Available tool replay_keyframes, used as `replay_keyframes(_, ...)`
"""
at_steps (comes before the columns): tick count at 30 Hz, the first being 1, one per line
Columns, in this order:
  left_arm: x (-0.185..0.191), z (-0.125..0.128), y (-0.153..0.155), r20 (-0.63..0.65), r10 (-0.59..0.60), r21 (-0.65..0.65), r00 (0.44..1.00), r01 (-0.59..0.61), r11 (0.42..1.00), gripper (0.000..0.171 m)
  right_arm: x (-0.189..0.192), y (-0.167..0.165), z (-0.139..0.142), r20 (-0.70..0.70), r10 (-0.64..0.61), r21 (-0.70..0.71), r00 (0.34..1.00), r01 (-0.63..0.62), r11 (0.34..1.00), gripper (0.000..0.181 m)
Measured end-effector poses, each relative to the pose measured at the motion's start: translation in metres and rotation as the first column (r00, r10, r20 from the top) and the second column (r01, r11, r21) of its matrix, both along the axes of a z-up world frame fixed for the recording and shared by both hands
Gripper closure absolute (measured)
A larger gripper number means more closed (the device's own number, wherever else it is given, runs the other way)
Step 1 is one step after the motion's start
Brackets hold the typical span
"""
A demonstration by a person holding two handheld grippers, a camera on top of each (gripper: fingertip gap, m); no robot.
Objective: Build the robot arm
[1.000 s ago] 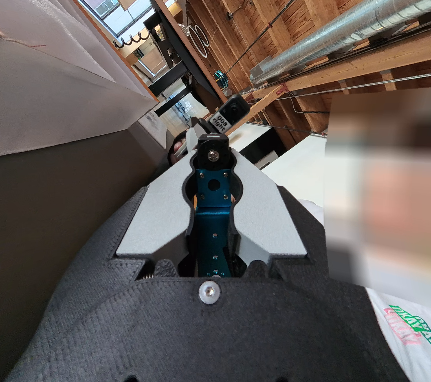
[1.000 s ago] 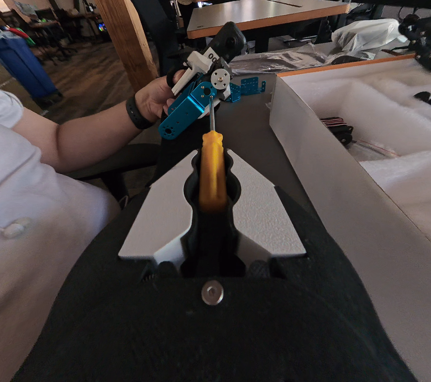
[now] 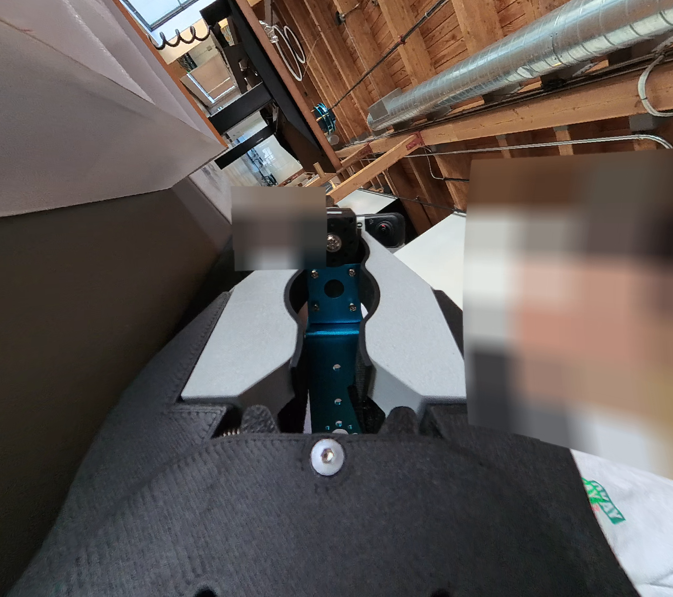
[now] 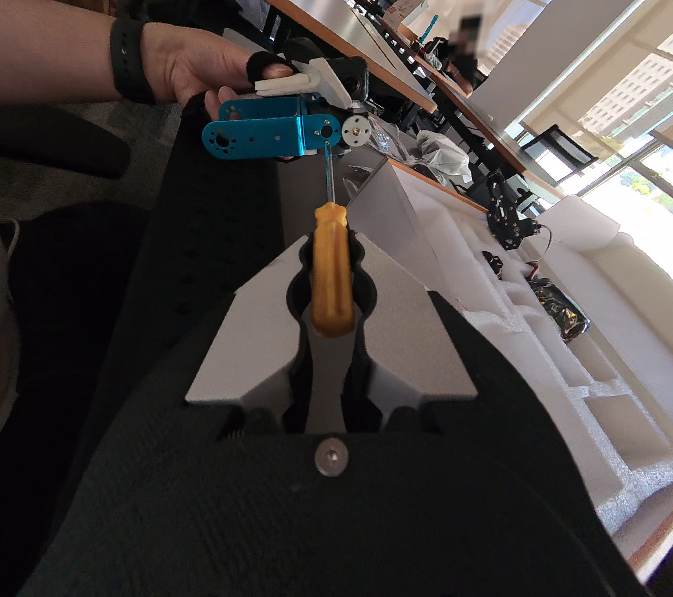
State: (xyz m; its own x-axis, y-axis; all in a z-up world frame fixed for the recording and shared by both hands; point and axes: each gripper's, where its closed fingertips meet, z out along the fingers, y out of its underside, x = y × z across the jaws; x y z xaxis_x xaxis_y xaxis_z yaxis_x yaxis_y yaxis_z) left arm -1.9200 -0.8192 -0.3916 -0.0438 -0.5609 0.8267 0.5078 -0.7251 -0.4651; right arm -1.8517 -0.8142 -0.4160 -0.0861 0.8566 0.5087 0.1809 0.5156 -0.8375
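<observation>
Fingers (image 4: 329,288) around unlabelled yellow screwdriver (image 4: 332,273)

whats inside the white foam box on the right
In the foam box, a black bracket assembly with wires and a dark foil-wrapped packet show. Deeper slots are hidden by the foam walls.

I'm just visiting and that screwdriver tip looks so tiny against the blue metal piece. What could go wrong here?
The screwdriver tip sits on a small screw in the blue bracket, so it might slip off and scratch the metal. The left gripper holds the bracket in mid-air, unsupported, so pushing could twist it. The right gripper clamps only the smooth yellow handle, which might rotate.
</observation>
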Motion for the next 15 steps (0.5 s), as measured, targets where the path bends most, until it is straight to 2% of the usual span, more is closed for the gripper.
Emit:
replay_keyframes(4,0.0008,-0.0001,-0.001,0.001,-0.011,0.002,1.0,0.011,1.0,0.15,0.0008,-0.0006,-0.0009,0.007,0.018,-0.061,1.0,-0.018,0.998,0.165)
replay_keyframes(9,0.001,-0.0013,-0.0006,0.014,-0.022,-0.016,1.0,0.022,1.0,0.15,0.0011,-0.0015,0.0004,0.006,0.017,0.037,1.0,-0.017,0.999,0.165)
replay_keyframes(15,0.0012,-0.0009,-0.0011,-0.01,-0.002,0.007,1.0,0.002,1.0,0.15,0.0011,-0.002,-0.0029,0.031,0.027,-0.175,0.999,-0.021,0.984,0.164)
